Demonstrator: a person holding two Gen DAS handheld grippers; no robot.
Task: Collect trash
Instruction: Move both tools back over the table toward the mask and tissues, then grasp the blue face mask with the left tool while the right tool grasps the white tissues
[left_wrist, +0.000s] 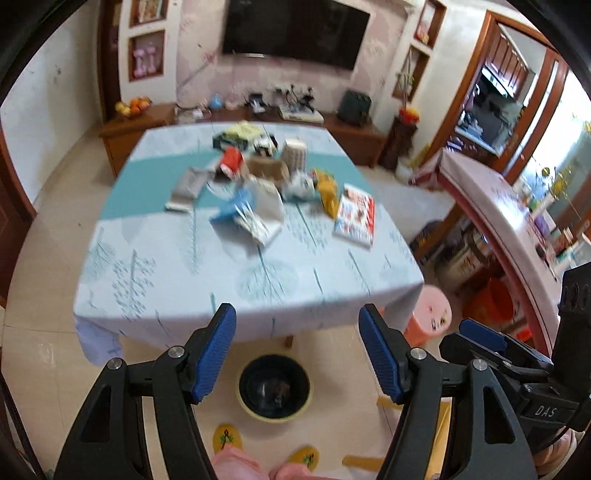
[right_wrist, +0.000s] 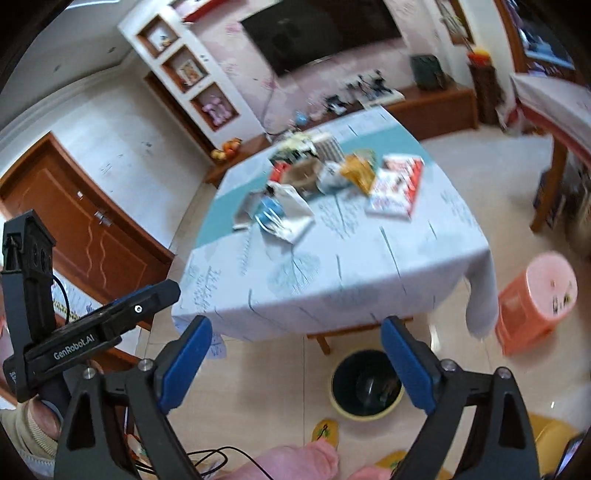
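- Hovering above the floor in front of the table (left_wrist: 162, 280), both grippers point down and forward, nothing between their fingers.
- Left gripper (left_wrist: 297, 354) — blue pads apart, gap empty; through the gap the bin shows below.
- Right gripper (right_wrist: 297, 365) — pads spread wide, nothing held; it also shows at the right edge of the left wrist view.
- Trash pile (left_wrist: 255, 184) sits around the middle of the table, on the pale blue tablecloth: crumpled white and blue wrappers, a red packet, a brown piece, a yellow bag (left_wrist: 327, 192).
- Red-and-white packet (left_wrist: 356, 214) lies flat just right of the pile, near the table's right edge.
- Striped cup (left_wrist: 294, 155) stands upright behind the pile.
- Bin (left_wrist: 274, 386) — black liner, yellowish rim, on the floor just in front of the table; something small and dark inside, too blurred to tell.
- Pink stool (left_wrist: 430, 317) beside the table's right corner.
- Person's pink trouser legs and yellow slippers at the bottom edge.
- Both views motion-blurred.
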